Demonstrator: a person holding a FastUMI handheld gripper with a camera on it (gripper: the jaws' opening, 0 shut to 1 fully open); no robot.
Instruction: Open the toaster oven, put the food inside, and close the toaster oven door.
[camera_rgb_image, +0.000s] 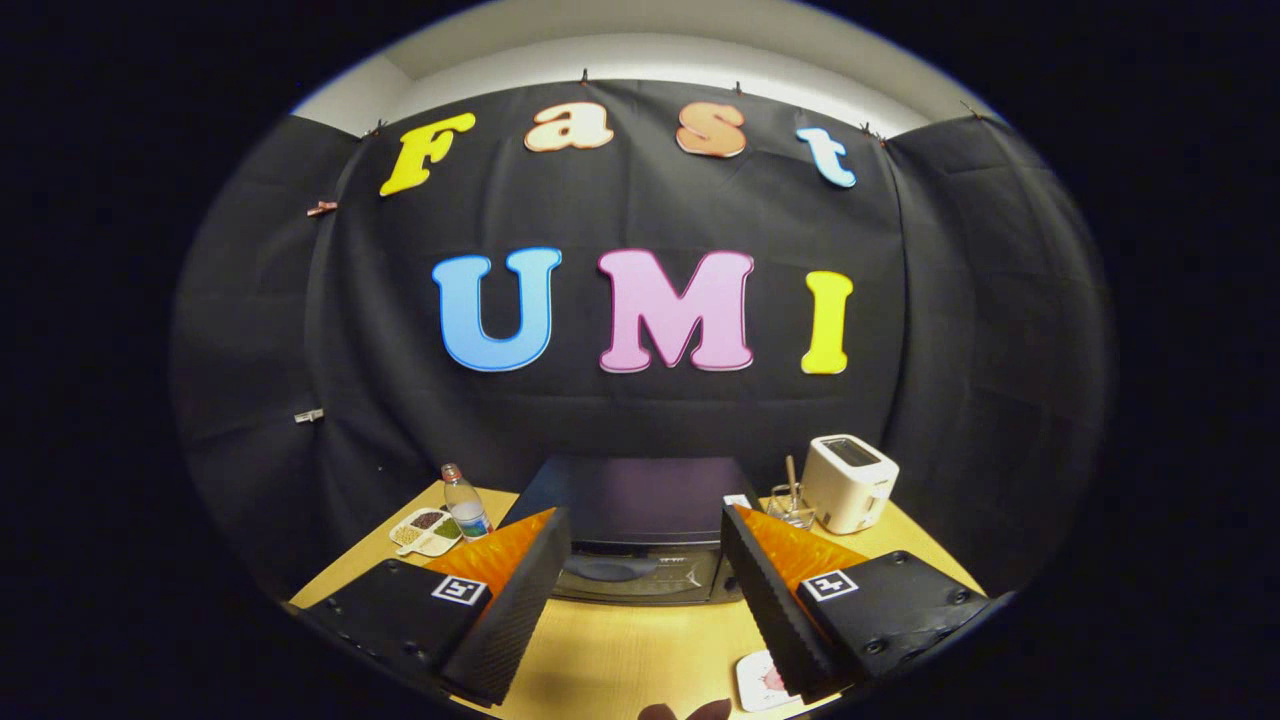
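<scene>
Toaster oven (640, 540): dark box on the table (620, 650), straight ahead of the tool and seen between its two fingers; door shut, so nothing of its inside shows.
Food plate (762, 682): small white plate on the table in front of the toaster oven, on the near side, just beside the right finger; it carries something pinkish, partly hidden by that finger.
Divided dish (425, 531): white dish left of the toaster oven, near the table's far left corner; its compartments hold small grains or seeds, dark, green and pale.
Bottle (465, 503): clear plastic bottle standing upright between the divided dish and the toaster oven, just beside the dish.
Wire holder (792, 505): small wire stand right of the toaster oven with a wooden stick upright in it; what else it holds I cannot tell.
White toaster (850, 482): stands right of the toaster oven, just beyond the wire holder, slot on top.
Tool (640, 590): fingers spread wide apart, released, gripping nothing, held above the table short of the toaster oven.
In the way: nothing lies between the fingers and the toaster oven door.
</scene>
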